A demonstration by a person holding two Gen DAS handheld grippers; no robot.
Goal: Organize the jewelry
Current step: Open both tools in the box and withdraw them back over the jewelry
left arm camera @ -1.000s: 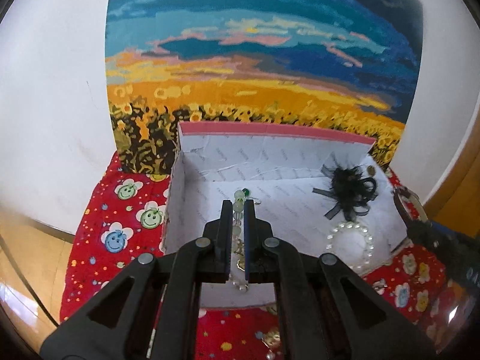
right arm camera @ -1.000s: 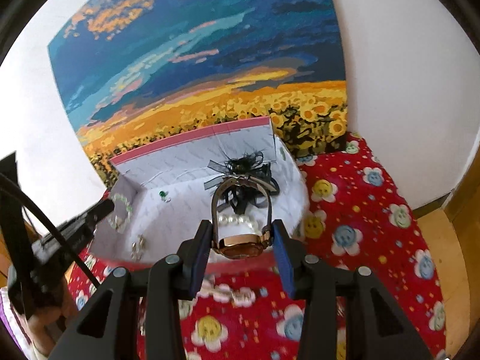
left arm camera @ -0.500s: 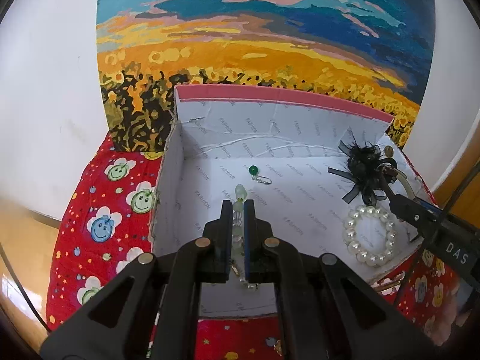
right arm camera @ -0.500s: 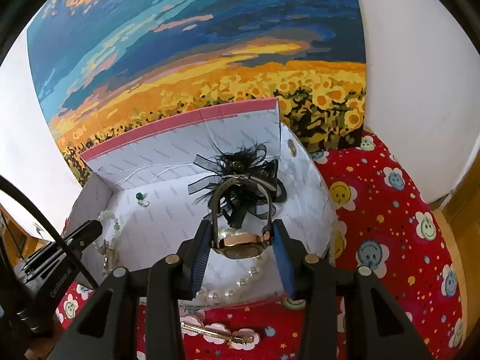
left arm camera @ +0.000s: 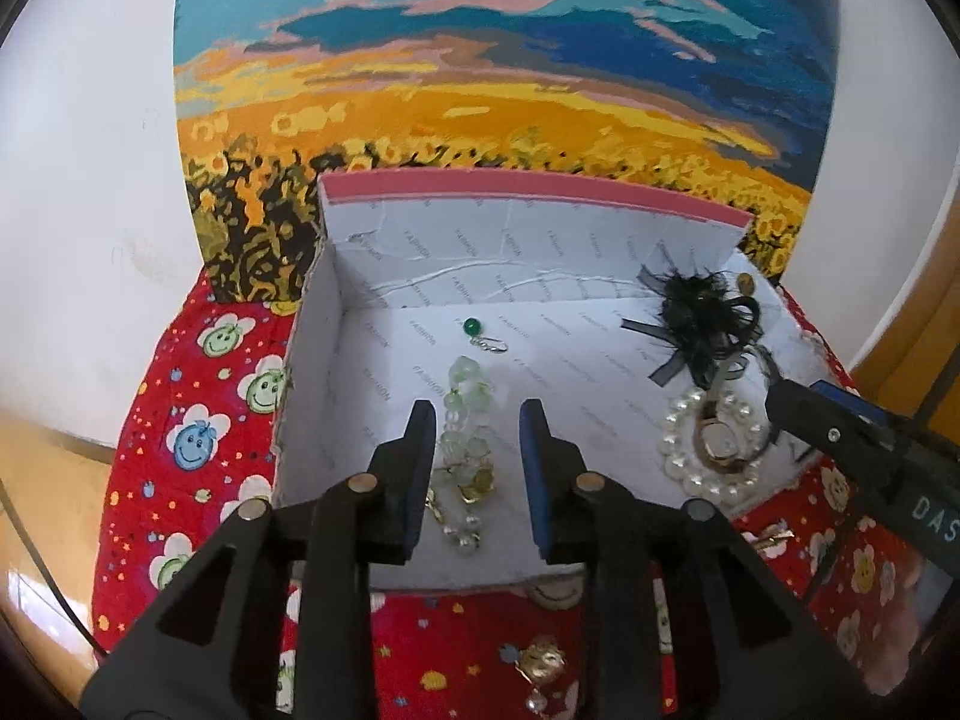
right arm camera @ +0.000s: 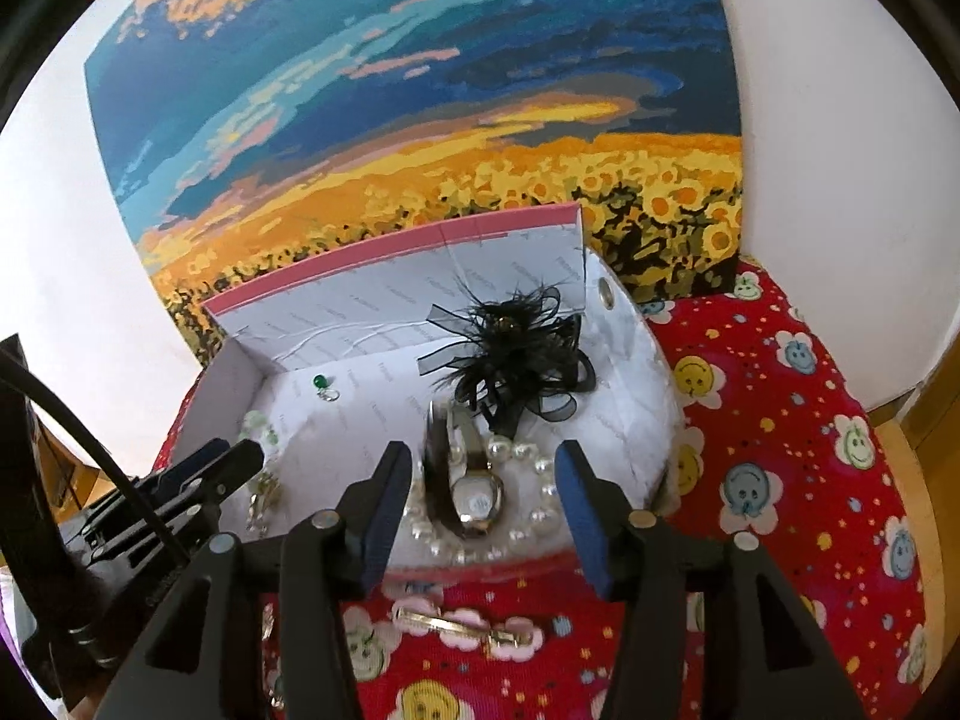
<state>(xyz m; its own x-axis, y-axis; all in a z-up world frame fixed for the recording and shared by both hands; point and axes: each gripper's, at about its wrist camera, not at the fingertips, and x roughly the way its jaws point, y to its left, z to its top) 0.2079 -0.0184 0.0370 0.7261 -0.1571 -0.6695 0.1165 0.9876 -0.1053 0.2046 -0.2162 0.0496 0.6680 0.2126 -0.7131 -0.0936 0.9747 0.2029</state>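
Observation:
A white box with a pink rim [left arm camera: 534, 183] [right arm camera: 390, 252] stands on the red cloth. My left gripper [left arm camera: 477, 438] is open over its front left part; a pale green bead bracelet [left arm camera: 465, 420] lies on the box floor between the fingers. My right gripper [right arm camera: 486, 498] is open over the front right part; a gold watch [right arm camera: 474, 498] [left arm camera: 717, 441] lies inside a pearl bracelet [right arm camera: 528, 516] [left arm camera: 684, 468]. A black feather hair piece [right arm camera: 516, 354] [left arm camera: 702, 312] and a green bead earring [left arm camera: 474, 327] [right arm camera: 321, 384] lie further back.
A sunflower painting [left arm camera: 480, 90] leans on the white wall behind the box. On the red smiley cloth [right arm camera: 780, 420] in front of the box lie a pink and gold hair clip [right arm camera: 462, 624] and a small gold charm [left arm camera: 540, 663].
Both grippers opened. The left one let go of the green bead bracelet and the right one let go of the watch; both pieces now lie in the box.

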